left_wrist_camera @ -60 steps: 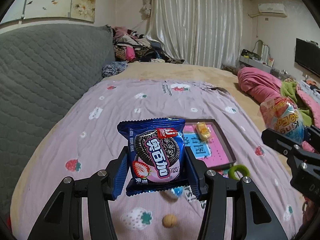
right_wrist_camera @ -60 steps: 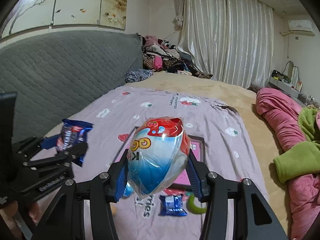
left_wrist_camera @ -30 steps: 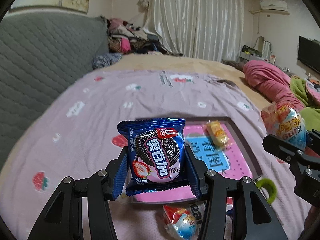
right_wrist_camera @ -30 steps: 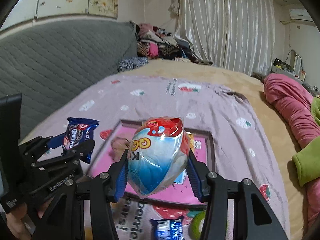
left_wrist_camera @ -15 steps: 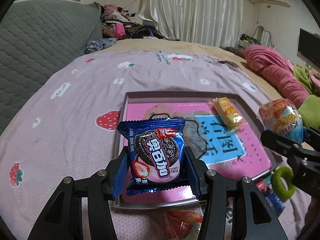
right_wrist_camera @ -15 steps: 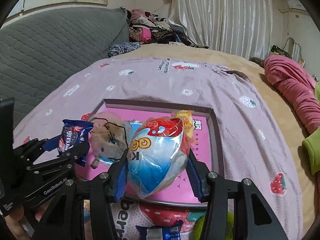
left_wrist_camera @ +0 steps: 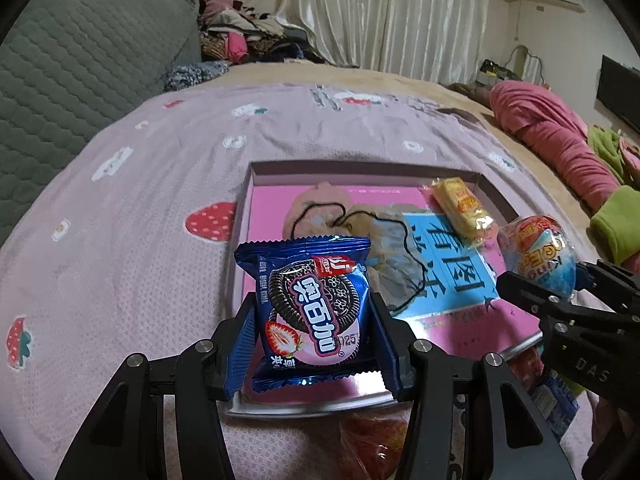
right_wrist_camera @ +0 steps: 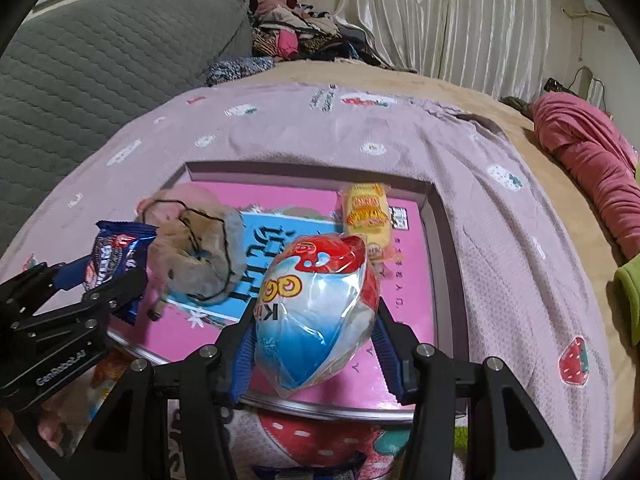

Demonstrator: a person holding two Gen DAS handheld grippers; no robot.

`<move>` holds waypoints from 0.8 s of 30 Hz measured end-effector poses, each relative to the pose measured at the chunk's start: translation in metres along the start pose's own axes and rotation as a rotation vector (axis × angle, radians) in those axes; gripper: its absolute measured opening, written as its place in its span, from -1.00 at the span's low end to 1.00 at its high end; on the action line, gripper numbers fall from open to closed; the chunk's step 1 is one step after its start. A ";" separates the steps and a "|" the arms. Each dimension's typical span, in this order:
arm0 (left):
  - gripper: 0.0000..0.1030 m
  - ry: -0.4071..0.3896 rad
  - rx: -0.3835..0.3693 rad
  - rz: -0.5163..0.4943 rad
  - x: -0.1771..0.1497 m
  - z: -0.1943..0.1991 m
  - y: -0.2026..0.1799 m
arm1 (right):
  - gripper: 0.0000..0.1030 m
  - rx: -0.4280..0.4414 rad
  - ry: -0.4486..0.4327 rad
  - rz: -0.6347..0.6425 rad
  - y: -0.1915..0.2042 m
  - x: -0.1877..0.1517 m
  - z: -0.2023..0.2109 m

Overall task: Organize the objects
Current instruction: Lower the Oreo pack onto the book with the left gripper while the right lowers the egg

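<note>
Left wrist view: left gripper [left_wrist_camera: 314, 334] clamping glossy blue crinkle-edged cookie packet [left_wrist_camera: 310, 310]; right gripper [right_wrist_camera: 314, 346] clamping egg-shaped cellophane snack bag [right_wrist_camera: 320, 306] above shallow rectangular pink tray [right_wrist_camera: 440, 216].

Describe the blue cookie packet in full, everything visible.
The cookie packet is a glossy blue foil pouch with crimped, zigzag ends, printed with a dark sandwich cookie, a strawberry, pink filling and white characters. It stands upright, unopened and slightly puffed, clamped at both sides by the left gripper, above the near edge of the pink tray.
</note>
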State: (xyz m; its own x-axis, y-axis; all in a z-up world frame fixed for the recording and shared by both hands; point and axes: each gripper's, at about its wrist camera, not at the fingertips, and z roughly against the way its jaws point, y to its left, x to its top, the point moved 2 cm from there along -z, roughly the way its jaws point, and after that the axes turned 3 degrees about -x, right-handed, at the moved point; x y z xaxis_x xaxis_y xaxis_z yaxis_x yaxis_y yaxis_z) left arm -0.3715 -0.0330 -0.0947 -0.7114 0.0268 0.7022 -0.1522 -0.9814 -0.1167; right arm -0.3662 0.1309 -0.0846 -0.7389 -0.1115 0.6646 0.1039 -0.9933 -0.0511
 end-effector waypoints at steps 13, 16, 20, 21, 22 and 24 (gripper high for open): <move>0.05 0.083 -0.003 -0.021 -0.009 -0.019 -0.005 | 0.02 -0.016 0.050 -0.017 -0.009 -0.004 -0.027; 0.05 0.089 0.007 -0.006 -0.009 -0.021 0.000 | 0.02 -0.017 0.065 -0.023 -0.010 -0.008 -0.031; 0.05 0.093 0.002 0.004 -0.010 -0.023 0.002 | 0.02 -0.023 0.073 -0.026 -0.010 -0.009 -0.033; 0.05 0.096 -0.003 0.009 -0.010 -0.023 0.002 | 0.02 -0.024 0.076 -0.026 -0.011 -0.009 -0.033; 0.05 0.099 -0.008 0.013 -0.010 -0.023 0.003 | 0.02 -0.027 0.077 -0.028 -0.011 -0.009 -0.034; 0.05 0.099 -0.005 0.013 -0.011 -0.022 0.003 | 0.03 -0.030 0.084 -0.024 -0.011 -0.009 -0.034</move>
State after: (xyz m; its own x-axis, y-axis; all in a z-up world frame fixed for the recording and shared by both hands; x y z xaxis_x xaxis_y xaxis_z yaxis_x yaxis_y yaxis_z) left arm -0.3797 -0.0316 -0.1180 -0.7778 0.0326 0.6276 -0.1457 -0.9808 -0.1295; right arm -0.3833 0.1417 -0.1159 -0.7940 -0.0890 0.6014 0.0664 -0.9960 -0.0596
